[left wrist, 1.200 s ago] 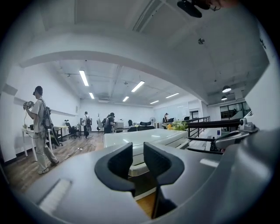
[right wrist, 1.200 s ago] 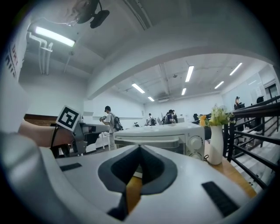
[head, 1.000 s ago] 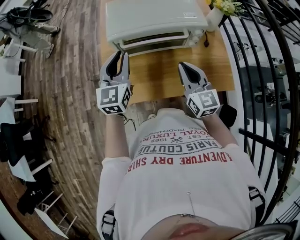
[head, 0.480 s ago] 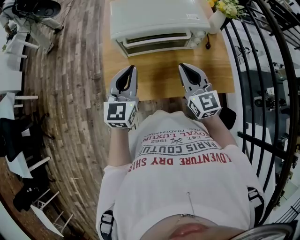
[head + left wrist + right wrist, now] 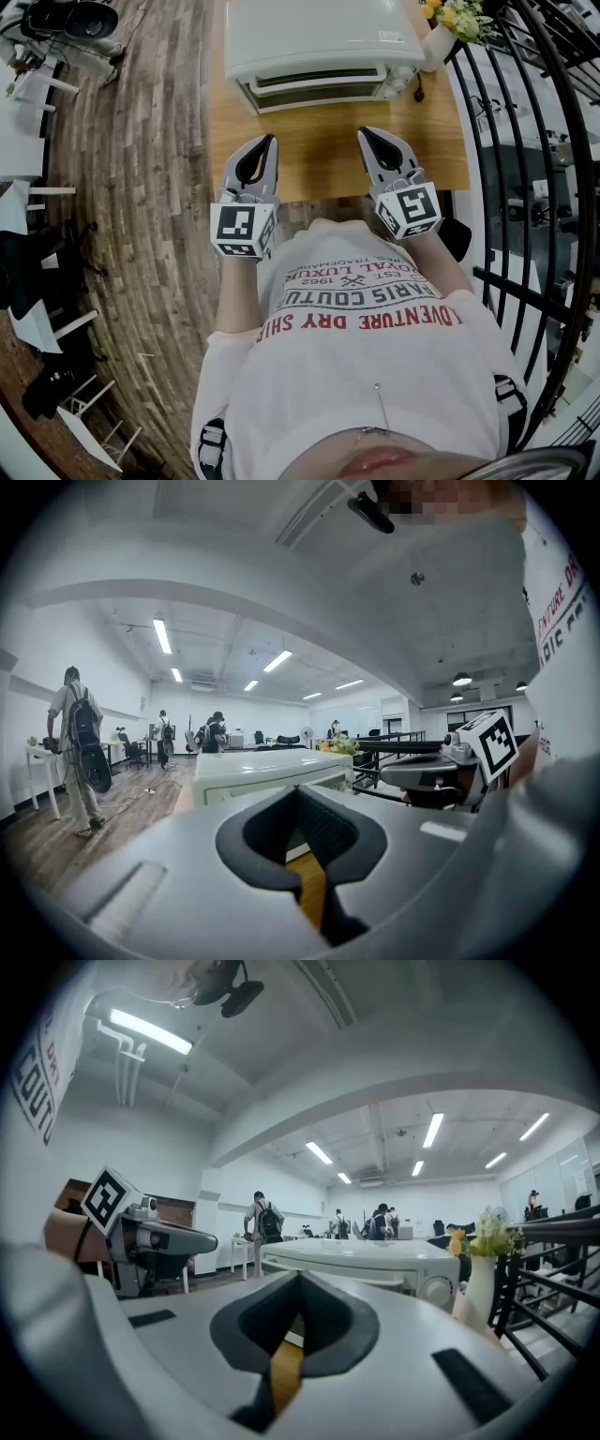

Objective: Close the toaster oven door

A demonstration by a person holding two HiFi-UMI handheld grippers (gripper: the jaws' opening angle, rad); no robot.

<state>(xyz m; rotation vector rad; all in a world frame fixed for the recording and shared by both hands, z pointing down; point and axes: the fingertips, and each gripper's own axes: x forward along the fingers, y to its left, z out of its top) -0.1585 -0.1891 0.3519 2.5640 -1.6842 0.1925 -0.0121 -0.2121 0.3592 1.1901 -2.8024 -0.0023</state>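
Observation:
The white toaster oven [image 5: 319, 42] stands at the far side of the wooden table [image 5: 319, 155]; its door [image 5: 319, 89] stands up against the front and looks closed. My left gripper [image 5: 270, 140] and right gripper [image 5: 364, 132] hover side by side over the table's near half, short of the oven and apart from it. Both are shut with nothing between the jaws. In the left gripper view the oven [image 5: 267, 771] lies straight ahead beyond the closed tips [image 5: 295, 794]. The right gripper view shows the oven [image 5: 366, 1265] past its closed tips [image 5: 300, 1281].
A white vase with flowers [image 5: 442, 26] stands at the oven's right, with a knob panel [image 5: 438, 1290] beside it. A black metal railing [image 5: 548, 187] runs along the right. Wooden floor [image 5: 141, 187] lies to the left; people and desks [image 5: 80, 747] are farther off.
My left gripper has moved right over the table's near edge and its jaws have come together. The right gripper has barely moved.

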